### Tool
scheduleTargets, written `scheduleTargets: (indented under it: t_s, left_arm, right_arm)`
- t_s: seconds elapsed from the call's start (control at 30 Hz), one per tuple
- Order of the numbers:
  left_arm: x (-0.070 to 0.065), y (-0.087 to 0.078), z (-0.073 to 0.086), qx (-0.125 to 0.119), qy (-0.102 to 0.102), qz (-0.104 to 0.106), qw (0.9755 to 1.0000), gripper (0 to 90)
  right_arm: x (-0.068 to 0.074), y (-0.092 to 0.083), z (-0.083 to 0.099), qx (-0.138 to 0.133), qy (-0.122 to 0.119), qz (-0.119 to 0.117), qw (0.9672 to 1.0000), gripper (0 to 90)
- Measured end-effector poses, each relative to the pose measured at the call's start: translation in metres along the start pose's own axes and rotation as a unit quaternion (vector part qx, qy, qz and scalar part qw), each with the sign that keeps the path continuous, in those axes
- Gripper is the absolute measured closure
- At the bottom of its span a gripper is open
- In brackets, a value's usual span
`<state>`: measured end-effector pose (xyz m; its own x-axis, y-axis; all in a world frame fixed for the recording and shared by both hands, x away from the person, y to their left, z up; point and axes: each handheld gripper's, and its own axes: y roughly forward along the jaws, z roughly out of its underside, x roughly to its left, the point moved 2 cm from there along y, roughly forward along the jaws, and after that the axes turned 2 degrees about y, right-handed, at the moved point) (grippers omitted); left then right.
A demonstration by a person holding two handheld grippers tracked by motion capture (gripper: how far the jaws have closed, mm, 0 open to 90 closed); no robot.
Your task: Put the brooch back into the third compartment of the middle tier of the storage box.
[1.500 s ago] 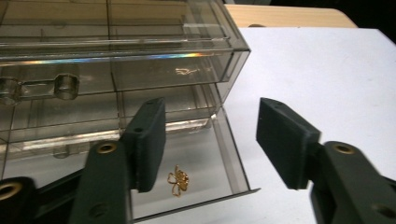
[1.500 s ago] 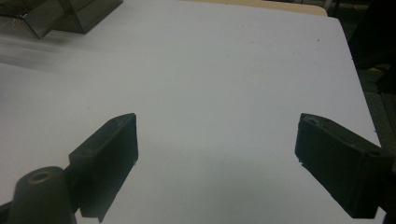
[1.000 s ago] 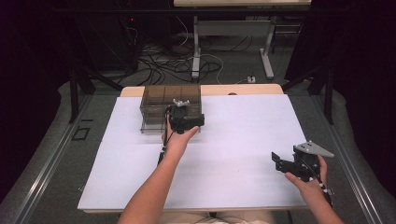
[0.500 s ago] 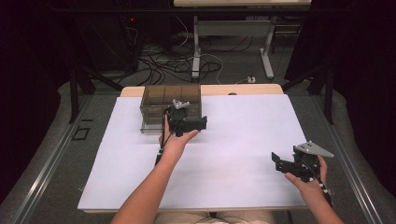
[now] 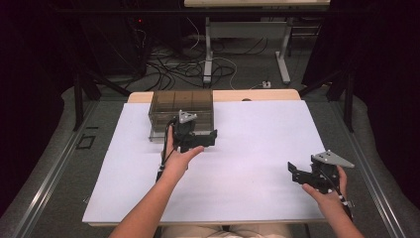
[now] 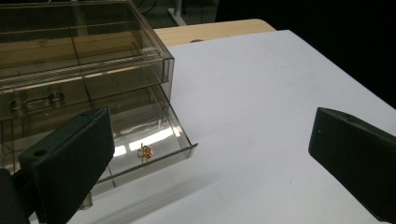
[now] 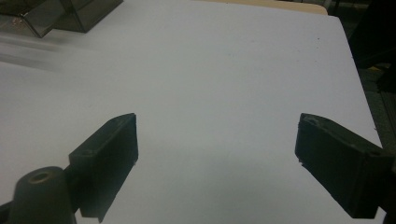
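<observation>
Left tool [image 5: 198, 140]: black body with two flat, rectangular black jaws, a small round hole near one jaw's tip; grey three-cornered plate on top; thin black cable trailing along the forearm. Right tool [image 5: 303, 173]: same black build, blocky jaws with small holes, grey three-cornered plate above, rounded black post at the base. Forearms bare, without sleeves; cable at the right wrist.

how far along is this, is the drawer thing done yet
Partly, it seems. The bottom drawer of the clear box is pulled out, with a small gold ring lying in it. Nothing is in hand: the left gripper and right gripper are both open and hold nothing. Likely left: shutting the drawer.
</observation>
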<state>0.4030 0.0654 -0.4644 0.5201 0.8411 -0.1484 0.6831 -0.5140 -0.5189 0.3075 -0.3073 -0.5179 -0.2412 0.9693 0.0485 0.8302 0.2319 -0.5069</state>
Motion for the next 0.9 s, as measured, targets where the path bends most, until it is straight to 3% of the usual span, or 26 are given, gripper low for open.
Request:
scheduleTargets:
  t_s: [0.3,0.67,0.8,0.9]
  left_arm:
    - [-0.004,-0.021,0.012,-0.006,0.006,0.017,0.9998,0.4]
    - [-0.004,-0.042,0.026,-0.019,0.002,0.021,0.9996,0.7]
    - [-0.001,-0.052,0.032,-0.016,0.017,0.023,0.9995,0.7]
    - [0.000,-0.060,0.038,-0.017,0.007,0.023,0.9996,0.7]
  right_arm:
    - [0.001,0.000,0.000,0.000,0.004,0.000,1.0000,12.9]
    - [0.001,0.000,0.000,0.002,-0.003,-0.003,1.0000,12.9]
    - [0.002,0.000,0.001,0.003,-0.001,-0.002,1.0000,12.9]
    - [0.002,0.000,0.001,0.002,-0.002,-0.002,1.0000,12.9]
